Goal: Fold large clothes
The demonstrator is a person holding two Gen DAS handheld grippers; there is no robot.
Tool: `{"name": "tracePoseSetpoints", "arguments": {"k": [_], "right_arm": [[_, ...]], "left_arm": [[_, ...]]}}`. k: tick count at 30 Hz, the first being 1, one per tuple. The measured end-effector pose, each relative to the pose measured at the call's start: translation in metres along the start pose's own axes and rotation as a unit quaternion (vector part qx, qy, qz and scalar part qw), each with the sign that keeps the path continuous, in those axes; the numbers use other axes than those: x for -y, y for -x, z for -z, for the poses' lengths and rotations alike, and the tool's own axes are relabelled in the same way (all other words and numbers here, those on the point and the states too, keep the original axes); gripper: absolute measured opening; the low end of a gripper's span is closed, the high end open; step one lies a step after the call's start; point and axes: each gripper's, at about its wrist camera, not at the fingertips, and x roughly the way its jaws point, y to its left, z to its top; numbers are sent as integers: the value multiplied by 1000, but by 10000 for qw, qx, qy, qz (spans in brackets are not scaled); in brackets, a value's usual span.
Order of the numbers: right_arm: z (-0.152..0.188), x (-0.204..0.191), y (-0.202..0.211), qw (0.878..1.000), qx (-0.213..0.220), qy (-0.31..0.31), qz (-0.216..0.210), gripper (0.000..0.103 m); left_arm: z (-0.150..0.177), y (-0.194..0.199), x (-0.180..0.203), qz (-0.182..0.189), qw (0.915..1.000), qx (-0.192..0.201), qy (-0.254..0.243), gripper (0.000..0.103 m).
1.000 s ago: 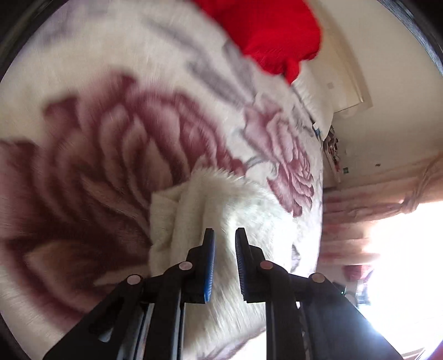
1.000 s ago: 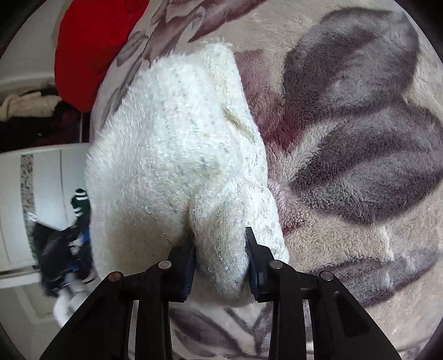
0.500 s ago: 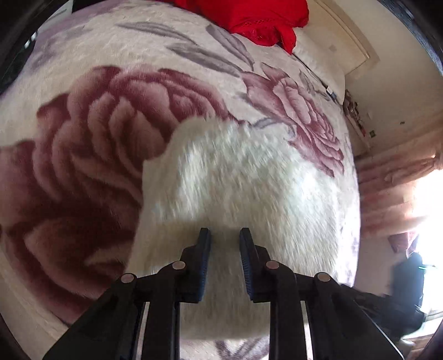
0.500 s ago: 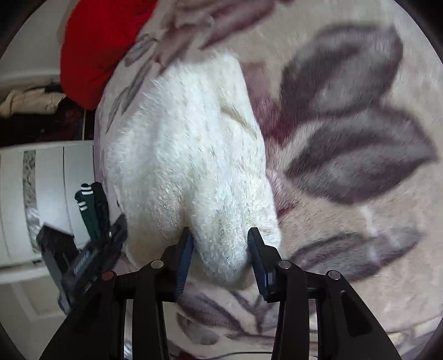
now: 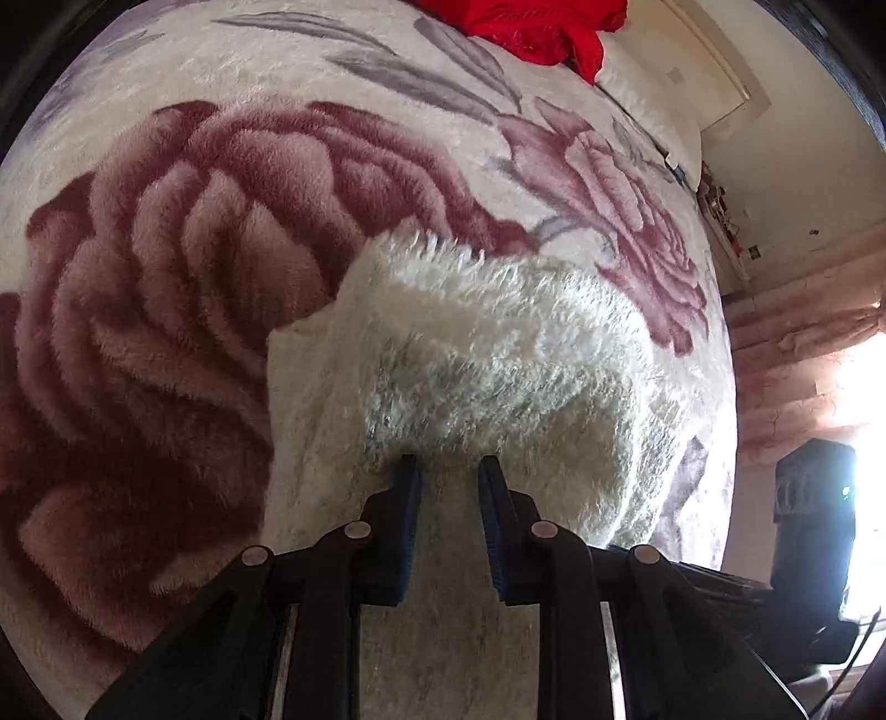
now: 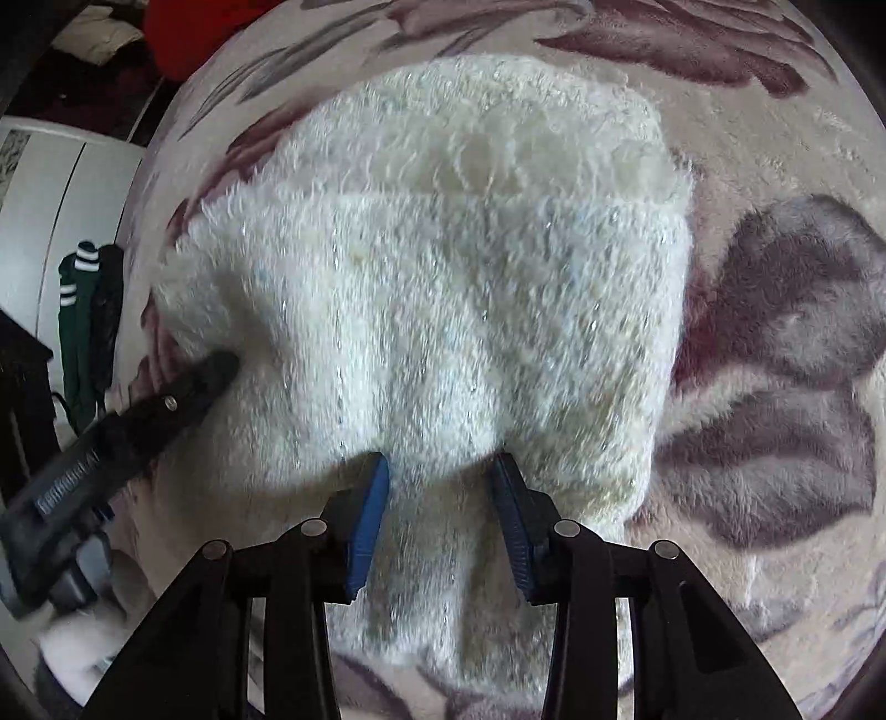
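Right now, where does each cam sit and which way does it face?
Left wrist: on the left gripper, looking steeply down along its fingers at the white sweater on the floral blanket; red cloth far off. Own body: its two fingers only.
Right wrist: on the right gripper, also pointing steeply down at the sweater. Own body: its fingers, plus the left gripper coming in from the left edge.
Shared: sweater, blanket.
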Motion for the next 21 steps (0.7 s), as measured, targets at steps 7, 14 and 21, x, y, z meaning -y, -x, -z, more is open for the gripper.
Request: {"name": "tracePoseSetpoints", "arguments": {"k": [7,14,21], "right_arm": [[4,44,75,9889,174,-420,-1417,89],[-16,99,35,9916,89,-112,-1283,96],[-48,112,-38,9550,-443,-336,-2912,103]], "left_arm": [[13,70,11,461,9970,577,216,42],[76,91,-5,787,9874,946,996,74],[131,70,-32,711,9812,882,1560,74]]}}
